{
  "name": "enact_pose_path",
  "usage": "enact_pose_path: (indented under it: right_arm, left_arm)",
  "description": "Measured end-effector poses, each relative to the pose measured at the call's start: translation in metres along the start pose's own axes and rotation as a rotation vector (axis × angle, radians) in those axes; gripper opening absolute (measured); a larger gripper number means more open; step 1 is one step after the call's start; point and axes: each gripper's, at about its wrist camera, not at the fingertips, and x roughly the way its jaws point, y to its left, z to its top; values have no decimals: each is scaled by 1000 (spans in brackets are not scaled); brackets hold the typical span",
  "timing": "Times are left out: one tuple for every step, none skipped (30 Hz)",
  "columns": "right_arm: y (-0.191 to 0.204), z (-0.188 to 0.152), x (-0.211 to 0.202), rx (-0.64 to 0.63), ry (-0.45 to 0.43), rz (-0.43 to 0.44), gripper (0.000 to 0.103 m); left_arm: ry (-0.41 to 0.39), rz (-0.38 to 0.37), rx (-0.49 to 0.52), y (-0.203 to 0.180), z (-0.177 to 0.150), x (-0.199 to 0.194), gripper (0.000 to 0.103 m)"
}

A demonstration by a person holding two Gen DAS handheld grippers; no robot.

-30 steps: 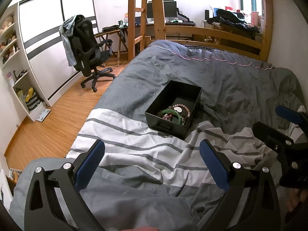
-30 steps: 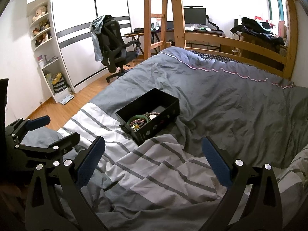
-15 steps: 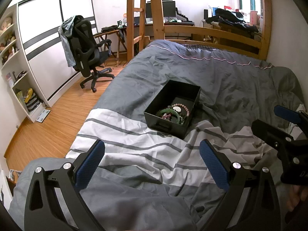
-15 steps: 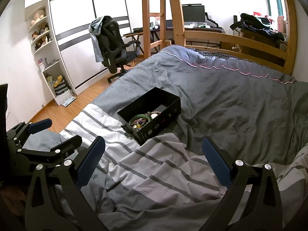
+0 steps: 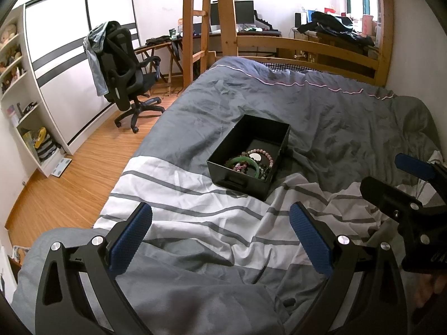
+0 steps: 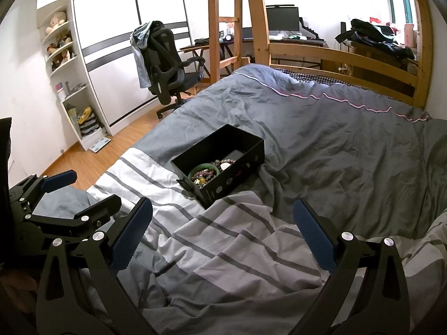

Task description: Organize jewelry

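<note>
Holding both tools back from the work, we have the left hand-held gripper released, its blue-padded fingers spread wide with nothing between them, low in the left wrist view. The right hand-held gripper is likewise spread and empty, at the bottom of the right wrist view.

The open black rectangular storage box sits near the centre of both frames on the rumpled grey and white striped duvet of the bed, well apart from both tools. Inside its nearer end lies a tangle of jewelry: a smooth green bangle, a string of pale pink beads and darker mixed bead bracelets that overlap one another.

We judge the risks as follows. The bedding is soft and creased, so a downward push on the box rim could tip it or let it slide, spilling beads into the folds, where they would be hard to find. The pieces lie piled together, so closing on one strand may drag a neighbour along. The bangle looks hard and slick, and could slip from the pads if pinched off-centre. The box walls are tall, so wide fingers coming in at a slant may catch on the edge.
</note>
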Motion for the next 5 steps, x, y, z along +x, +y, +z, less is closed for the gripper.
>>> enact_pose_path:
  right_arm:
    - [0,0,0,1,0,1,99]
    - [0,0,0,1,0,1,99]
    - [-1,0,0,0,0,1,99]
    - [0,0,0,-1,0,1,99]
    - [0,0,0,-1,0,0,99]
  left_arm:
    - [0,-1,0,-1,-1,0,97]
    - [0,-1,-1,0,0,0,97]
    - [0,-3,0,0,0,0,97]
    - [0,-4,0,0,0,1,97]
    - [1,-4,0,0,0,1,97]
